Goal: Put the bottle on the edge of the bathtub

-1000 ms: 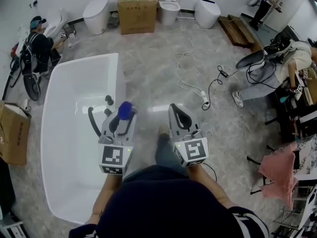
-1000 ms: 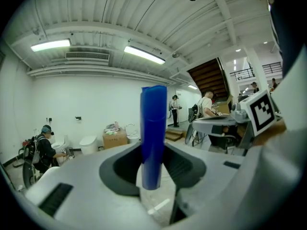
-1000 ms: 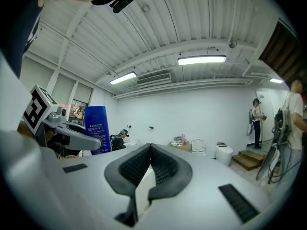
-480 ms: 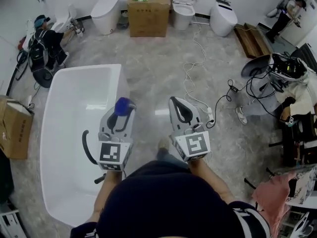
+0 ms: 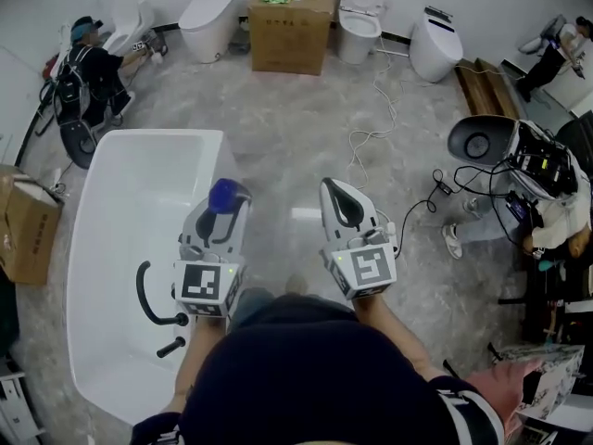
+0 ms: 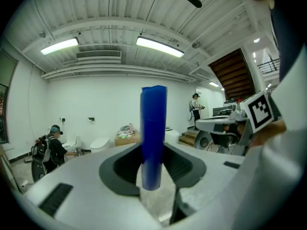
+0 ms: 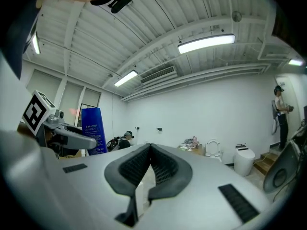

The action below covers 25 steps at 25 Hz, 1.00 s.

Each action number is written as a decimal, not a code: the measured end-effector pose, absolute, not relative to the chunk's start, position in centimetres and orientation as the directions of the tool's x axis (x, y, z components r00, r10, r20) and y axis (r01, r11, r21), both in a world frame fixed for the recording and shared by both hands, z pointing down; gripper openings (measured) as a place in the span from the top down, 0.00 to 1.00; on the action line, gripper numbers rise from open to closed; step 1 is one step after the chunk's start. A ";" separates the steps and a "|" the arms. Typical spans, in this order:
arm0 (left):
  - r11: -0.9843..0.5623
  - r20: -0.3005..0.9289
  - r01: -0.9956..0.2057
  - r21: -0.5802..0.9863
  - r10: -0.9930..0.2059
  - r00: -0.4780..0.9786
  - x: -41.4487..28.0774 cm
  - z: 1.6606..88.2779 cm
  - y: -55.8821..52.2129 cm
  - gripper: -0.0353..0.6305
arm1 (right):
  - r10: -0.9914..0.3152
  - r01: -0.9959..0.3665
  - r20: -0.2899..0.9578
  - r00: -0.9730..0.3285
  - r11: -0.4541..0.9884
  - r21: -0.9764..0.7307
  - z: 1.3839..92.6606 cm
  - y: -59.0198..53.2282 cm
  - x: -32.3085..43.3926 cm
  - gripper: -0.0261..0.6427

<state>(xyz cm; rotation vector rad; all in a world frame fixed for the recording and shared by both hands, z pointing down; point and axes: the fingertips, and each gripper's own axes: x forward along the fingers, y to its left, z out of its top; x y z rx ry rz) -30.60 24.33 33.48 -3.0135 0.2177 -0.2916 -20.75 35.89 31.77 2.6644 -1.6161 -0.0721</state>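
Note:
A blue bottle (image 5: 226,196) stands upright between the jaws of my left gripper (image 5: 222,209), which is shut on it. In the left gripper view the bottle (image 6: 153,138) rises straight up between the dark pads (image 6: 120,169). It hangs in the air about over the right rim of the white bathtub (image 5: 219,151), which fills the left of the head view. My right gripper (image 5: 339,189) is held beside it over the floor, shut with nothing in it. In the right gripper view its pads (image 7: 144,164) meet, and the bottle (image 7: 93,131) shows at the left.
A black faucet (image 5: 145,295) is inside the tub. Toilets (image 5: 206,21) and a cardboard box (image 5: 289,17) line the back wall. Cables (image 5: 375,128) trail across the floor. A person (image 5: 88,72) crouches at back left; another sits at the right (image 5: 556,202). A second box (image 5: 28,230) stands far left.
Both grippers have travelled forward alongside the tub, so the faucet and tub have slid down the head view. The bottle stays in the left gripper; the right stays shut.

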 end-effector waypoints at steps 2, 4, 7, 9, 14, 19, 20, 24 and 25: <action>-0.982 0.189 -0.140 -0.130 -0.163 0.968 -30.0 33.8 23.9 0.73 | -0.890 -0.890 -0.014 0.455 -0.455 0.034 32.3 35.6 -20.1 0.94; -0.979 0.193 -0.143 -0.143 -0.169 0.966 -29.6 34.0 23.3 0.73 | -0.892 -0.892 0.001 0.452 -0.452 0.027 32.8 35.2 -19.7 0.94; -0.980 0.201 -0.144 -0.140 -0.170 0.965 -29.3 34.3 22.4 0.73 | -0.890 -0.890 0.013 0.455 -0.455 0.019 33.5 34.6 -19.2 0.94; -0.980 0.209 -0.140 -0.141 -0.168 0.963 -29.3 34.5 21.7 0.73 | -0.887 -0.887 0.018 0.462 -0.462 0.019 33.6 34.2 -19.0 0.94; -0.980 0.210 -0.140 -0.139 -0.167 0.963 -27.2 34.1 18.5 0.73 | -0.872 -0.872 0.012 0.489 -0.489 0.022 33.0 32.2 -16.5 0.94; -0.982 0.202 -0.132 -0.134 -0.158 0.967 -23.6 33.2 14.2 0.73 | -0.855 -0.855 0.007 0.518 -0.518 0.031 32.7 28.6 -13.0 0.94; -0.984 0.200 -0.122 -0.132 -0.147 0.969 -22.8 32.9 13.4 0.73 | -0.851 -0.851 0.005 0.525 -0.524 0.034 32.7 27.6 -12.2 0.94; -0.987 0.201 -0.090 -0.134 -0.116 0.973 -20.1 33.0 9.6 0.73 | -0.834 -0.833 0.010 0.552 -0.551 0.037 32.8 23.9 -9.5 0.94; -0.987 0.198 -0.087 -0.137 -0.114 0.974 -19.5 33.0 8.5 0.73 | -0.830 -0.830 0.014 0.558 -0.557 0.040 32.7 23.1 -9.0 0.94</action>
